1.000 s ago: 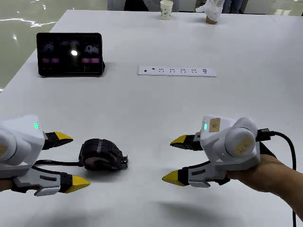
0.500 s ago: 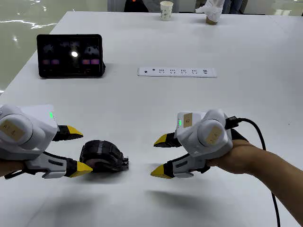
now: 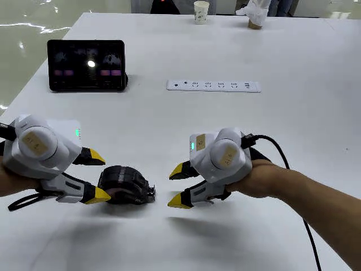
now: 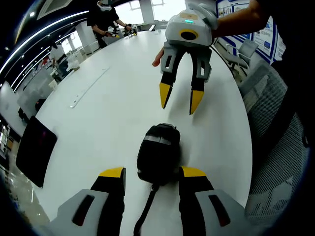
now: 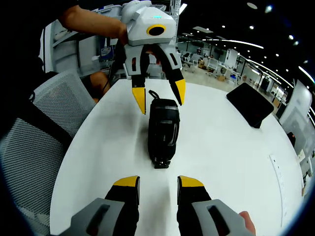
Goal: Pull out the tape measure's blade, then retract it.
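Head view gives me the tape measure (image 3: 124,185) lying on its side on the white table (image 3: 197,130), blade fully inside the black case. The left gripper (image 3: 101,176) sits at the case's rear end with its jaws spread wide, one yellow tip on either side of the case. In the left gripper view the case lies between those jaws with its cord loop trailing back between them. I cannot tell whether either pad touches the case.

The right gripper (image 3: 174,187) faces the tape measure from the opposite side. Its jaws are parted about as wide as the case and hold nothing, and their tips are near the hook end of the case but apart from it.

Beyond the tape measure, well apart, I see a dark tablet (image 3: 86,65), a white power strip (image 3: 213,86) and a paper cup (image 3: 201,11).
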